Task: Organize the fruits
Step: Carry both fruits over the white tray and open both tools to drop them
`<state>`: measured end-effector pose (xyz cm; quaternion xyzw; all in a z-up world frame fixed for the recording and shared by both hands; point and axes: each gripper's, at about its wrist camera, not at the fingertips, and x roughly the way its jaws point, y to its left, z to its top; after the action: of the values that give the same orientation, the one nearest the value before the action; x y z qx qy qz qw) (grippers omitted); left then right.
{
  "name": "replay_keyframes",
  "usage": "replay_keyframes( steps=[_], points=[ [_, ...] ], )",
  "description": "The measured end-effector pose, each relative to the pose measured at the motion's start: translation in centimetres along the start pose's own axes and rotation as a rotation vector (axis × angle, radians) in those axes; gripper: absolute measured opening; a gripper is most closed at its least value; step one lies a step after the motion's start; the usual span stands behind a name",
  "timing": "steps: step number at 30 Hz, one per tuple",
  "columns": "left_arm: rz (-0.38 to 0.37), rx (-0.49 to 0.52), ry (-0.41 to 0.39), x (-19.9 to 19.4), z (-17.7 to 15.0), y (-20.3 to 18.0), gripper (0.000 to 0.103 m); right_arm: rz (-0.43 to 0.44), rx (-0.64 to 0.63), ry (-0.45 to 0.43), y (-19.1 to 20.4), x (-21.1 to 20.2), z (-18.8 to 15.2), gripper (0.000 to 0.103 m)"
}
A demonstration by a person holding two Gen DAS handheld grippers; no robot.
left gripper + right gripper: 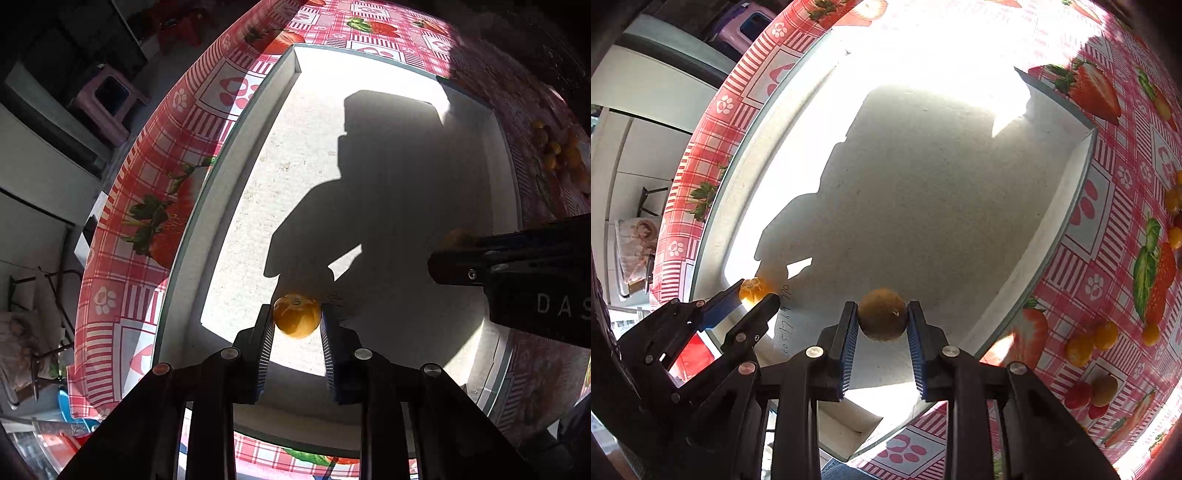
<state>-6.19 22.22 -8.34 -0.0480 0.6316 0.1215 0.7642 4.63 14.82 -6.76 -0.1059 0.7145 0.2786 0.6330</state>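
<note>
Left gripper [297, 319]: pointed down over the box, an orange fruit [296, 315] between its blue ribbed pads [266, 347].
Box [236, 177]: shallow, white, on the tablecloth [147, 155]; floor half sunlit, half in shadow.
Right gripper [448, 254]: entered from the right over the box, a fruit [455, 238] dimly seen at its tip.
More fruits [554, 149]: small pile on the cloth, beyond the box's right wall.
</note>
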Motion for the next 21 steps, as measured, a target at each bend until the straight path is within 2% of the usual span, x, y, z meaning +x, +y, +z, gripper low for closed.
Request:
replay_keyframes(
  steps=[1, 3, 5, 6, 7, 12, 16, 21],
  points=[
    [0.01, 0.003, 0.002, 0.1, -0.1, -0.2, 0.055, -0.005, 0.0, 0.009, 0.1, 0.3, 0.1, 0.029],
    [0.042, 0.0, -0.024, -0.1, 0.1, -0.5, 0.08, 0.003, -0.002, 0.007, 0.2, 0.4, 0.2, 0.032],
    [0.048, 0.01, -0.029, -0.2, 0.0, -0.4, 0.08, 0.037, 0.002, 0.018, 0.4, 0.5, 0.5, 0.046],
    [0.05, 0.015, -0.013, 0.0, -0.1, -0.5, 0.08, 0.032, 0.006, 0.011, 0.4, 0.3, 0.7, 0.062],
    [0.052, 0.018, -0.003, 0.1, 0.1, -0.5, 0.08, 0.026, 0.012, -0.012, 0.3, -0.2, 0.7, 0.074],
    [0.042, 0.053, 0.003, -0.4, 0.8, -0.4, 0.08, 0.104, 0.079, -0.108, -1.1, -3.7, 0.4, 0.079],
    [0.027, 0.098, -0.024, -2.2, 1.9, -2.2, 0.08, 0.083, 0.146, -0.17, -3.7, -6.3, -1.5, 0.08],
    [-0.03, 0.196, -0.08, -4.6, 4.4, -6.7, 0.08, 0.052, 0.313, -0.197, -10.4, -8.3, -5.8, 0.08]
  ],
)
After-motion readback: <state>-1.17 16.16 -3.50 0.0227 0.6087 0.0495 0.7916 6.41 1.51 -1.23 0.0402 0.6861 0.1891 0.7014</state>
